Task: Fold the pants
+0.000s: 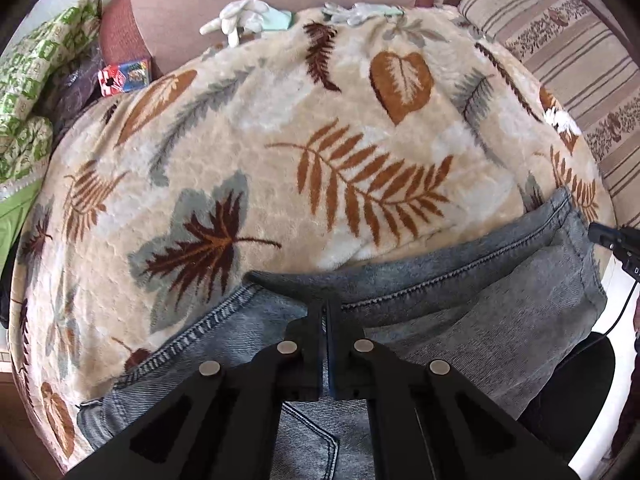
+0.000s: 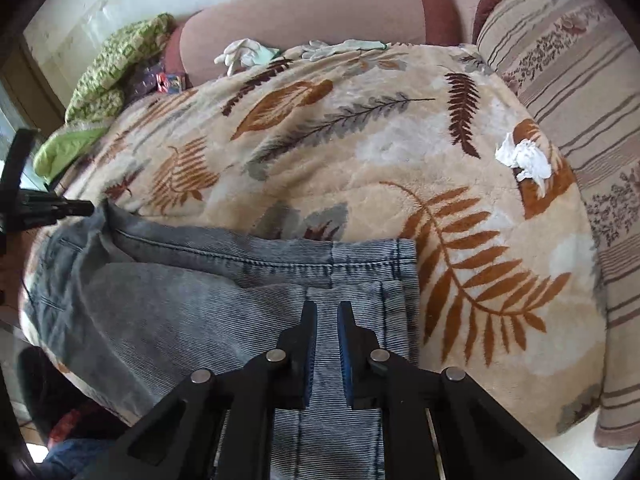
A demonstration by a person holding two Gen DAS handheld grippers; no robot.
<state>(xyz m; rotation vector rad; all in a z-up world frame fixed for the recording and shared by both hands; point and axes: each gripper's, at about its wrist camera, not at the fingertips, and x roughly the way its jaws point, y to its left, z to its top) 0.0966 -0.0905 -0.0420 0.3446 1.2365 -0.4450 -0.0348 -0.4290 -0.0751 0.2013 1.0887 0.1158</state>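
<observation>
On the leaf-print blanket [image 1: 360, 128], we are pinning the folded jeans [image 2: 180, 280] near its front edge. Our left gripper [image 1: 325, 308] is pinching denim with closed jaws, while our right gripper [image 2: 326, 312] is resting slightly open over the hems, steadying layers for folding.

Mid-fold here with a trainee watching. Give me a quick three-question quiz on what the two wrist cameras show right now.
1. True or false: the left gripper is shut on the jeans.
2. Multiple choice: the white tissue lies on A) the blanket, B) the jeans, C) the striped cushion.
3. Fill in: the right gripper has its fingers slightly ____, with denim showing between them.

Key: 1 true; 2 A; 3 apart.
</observation>
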